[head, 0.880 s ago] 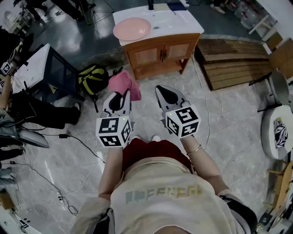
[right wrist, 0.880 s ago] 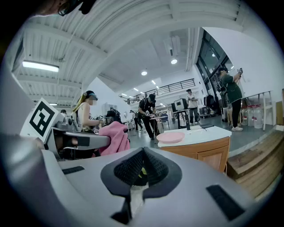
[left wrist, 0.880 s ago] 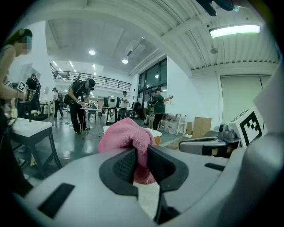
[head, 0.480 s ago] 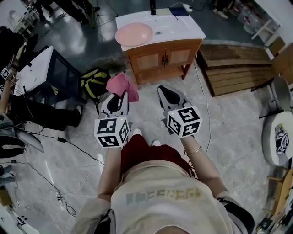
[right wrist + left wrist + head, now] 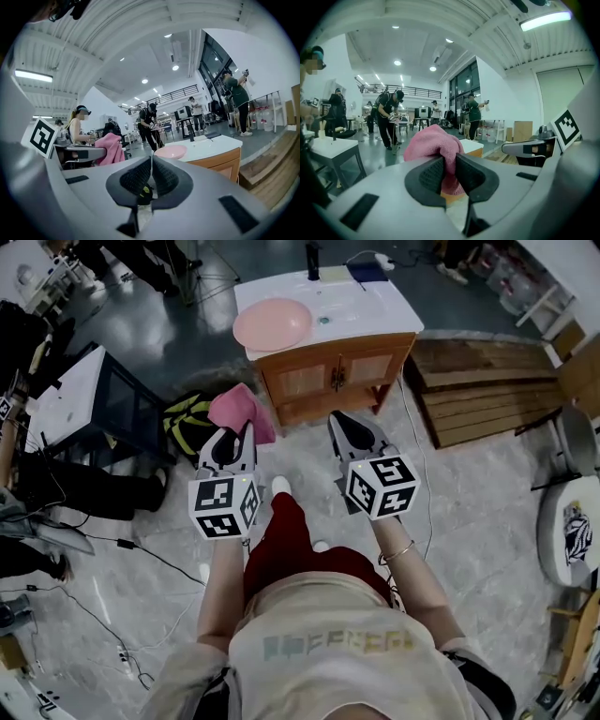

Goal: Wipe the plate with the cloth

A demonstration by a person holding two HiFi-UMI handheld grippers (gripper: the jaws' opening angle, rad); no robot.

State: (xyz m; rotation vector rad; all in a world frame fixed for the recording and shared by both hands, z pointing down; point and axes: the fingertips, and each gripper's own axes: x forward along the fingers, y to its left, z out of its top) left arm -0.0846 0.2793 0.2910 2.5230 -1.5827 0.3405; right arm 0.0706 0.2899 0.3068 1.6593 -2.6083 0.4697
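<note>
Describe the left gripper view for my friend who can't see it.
The left gripper pinches a pink cloth between its fingers. Behind it are a white-topped cabinet, the right gripper at the right, and people standing farther back.

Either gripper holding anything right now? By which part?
The left gripper is shut on the crumpled pink cloth, pinching a fold near its lower end; the rest bunches past the jaw tips. The right gripper is shut, empty.
</note>
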